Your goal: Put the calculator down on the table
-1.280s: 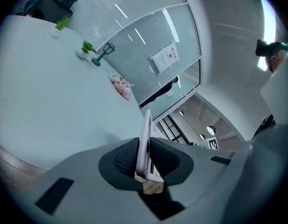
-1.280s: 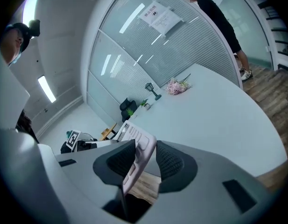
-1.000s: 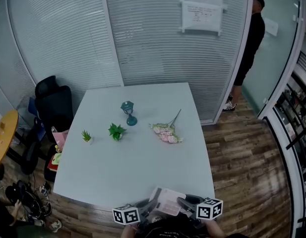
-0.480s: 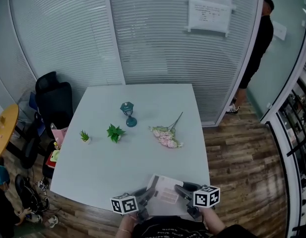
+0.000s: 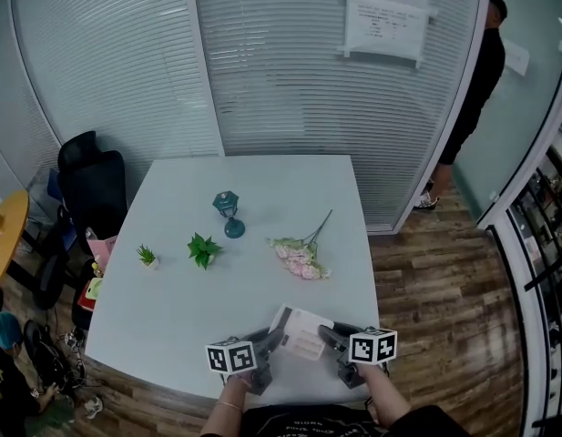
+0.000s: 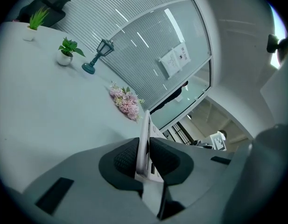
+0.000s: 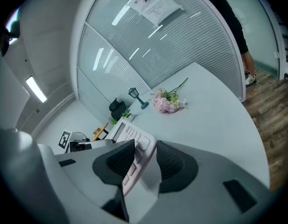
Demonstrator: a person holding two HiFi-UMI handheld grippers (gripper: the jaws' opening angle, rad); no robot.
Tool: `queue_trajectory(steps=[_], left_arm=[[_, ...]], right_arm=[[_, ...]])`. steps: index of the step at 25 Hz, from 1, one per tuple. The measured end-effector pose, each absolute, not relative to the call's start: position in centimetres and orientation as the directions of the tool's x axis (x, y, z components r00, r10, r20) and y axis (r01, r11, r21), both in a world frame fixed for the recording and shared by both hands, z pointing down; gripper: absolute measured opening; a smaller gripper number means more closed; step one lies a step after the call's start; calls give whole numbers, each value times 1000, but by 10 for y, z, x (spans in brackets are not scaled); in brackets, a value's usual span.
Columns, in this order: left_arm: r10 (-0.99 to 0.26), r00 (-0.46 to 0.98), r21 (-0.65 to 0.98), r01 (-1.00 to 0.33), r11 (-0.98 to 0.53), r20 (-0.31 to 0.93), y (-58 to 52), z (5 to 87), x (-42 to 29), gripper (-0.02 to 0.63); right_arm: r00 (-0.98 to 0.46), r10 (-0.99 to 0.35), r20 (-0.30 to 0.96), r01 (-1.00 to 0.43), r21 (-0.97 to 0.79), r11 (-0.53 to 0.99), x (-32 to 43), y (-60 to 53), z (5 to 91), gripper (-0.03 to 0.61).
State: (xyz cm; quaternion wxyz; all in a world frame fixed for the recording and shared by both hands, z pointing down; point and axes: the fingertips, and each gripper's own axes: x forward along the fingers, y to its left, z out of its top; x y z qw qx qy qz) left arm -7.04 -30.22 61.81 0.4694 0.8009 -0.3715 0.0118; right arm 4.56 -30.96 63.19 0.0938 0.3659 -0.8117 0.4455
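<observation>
Indoors, pale table beside glass partition

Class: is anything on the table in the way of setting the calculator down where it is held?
Nothing visible. The calculator, gripped by the left tool and right tool, hangs over bare table near its front edge. The flowers, the nearest thing, lie farther back, clear of it.

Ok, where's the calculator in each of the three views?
Head view: bottom centre, calculator tilted, pale.
Left gripper view: lower centre, edge-on between the jaws.
Right gripper view: left of centre, low, keys showing.
Shared landmark: pink flowers lying beyond it.
</observation>
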Motion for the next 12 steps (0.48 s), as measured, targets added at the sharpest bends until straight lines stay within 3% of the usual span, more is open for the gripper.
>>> queue_trajectory(steps=[12], left_arm=[[-553, 726, 774, -596, -213, 407, -372, 650, -66, 81]], right_arm=[[-660, -528, 534, -724, -639, 259, 50, -376, 660, 153]])
